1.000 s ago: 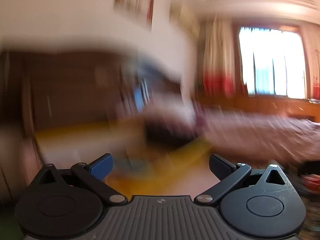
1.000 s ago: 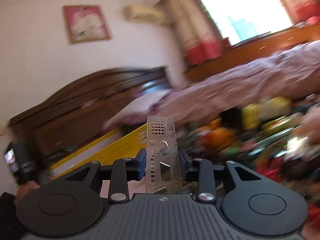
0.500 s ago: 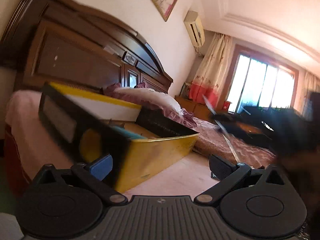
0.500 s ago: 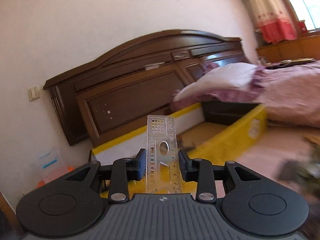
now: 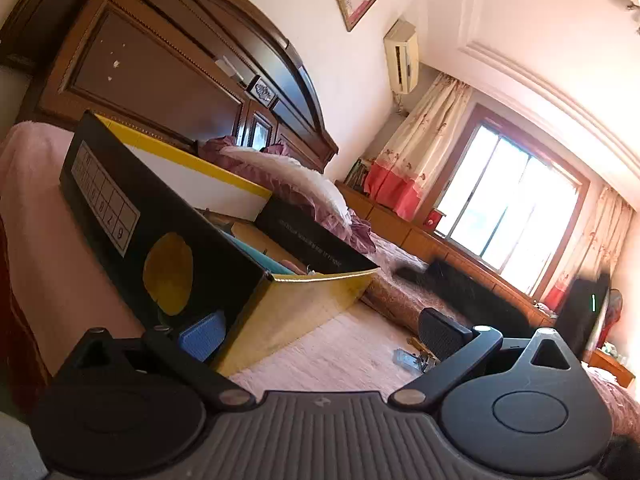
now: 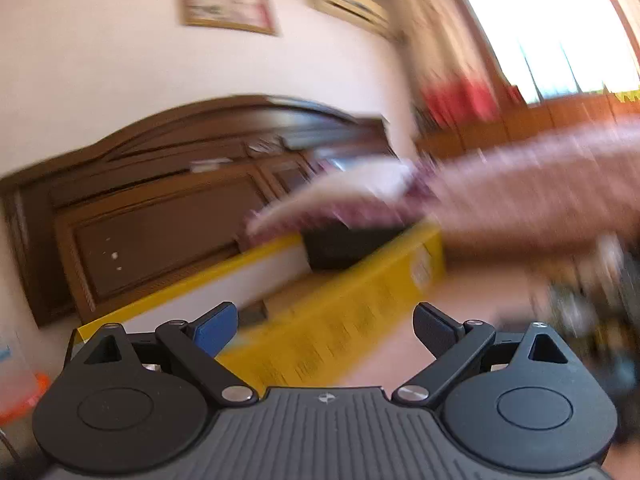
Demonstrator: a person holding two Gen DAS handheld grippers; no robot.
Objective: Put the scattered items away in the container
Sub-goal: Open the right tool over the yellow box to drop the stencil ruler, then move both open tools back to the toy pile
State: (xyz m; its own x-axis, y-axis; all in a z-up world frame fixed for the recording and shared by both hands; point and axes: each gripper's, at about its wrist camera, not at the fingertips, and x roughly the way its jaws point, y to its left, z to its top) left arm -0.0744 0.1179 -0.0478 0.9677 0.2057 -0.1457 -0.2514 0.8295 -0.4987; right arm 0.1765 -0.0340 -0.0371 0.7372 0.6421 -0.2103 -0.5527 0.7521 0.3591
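Two grippers face the yellow box [image 5: 304,304] on the bed [image 5: 328,352]: right gripper [image 6: 324,326] opening with nothing between its jaws, left gripper [image 5: 316,334] spread empty at the box's near corner, ready for more.

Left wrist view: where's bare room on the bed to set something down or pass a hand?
Free: the pink blanket between the yellow box and the small clutter by the left gripper's right finger. Also the strip of blanket left of the box's black end. Crowded: inside the box, which already holds items, and the far side by the pillow.
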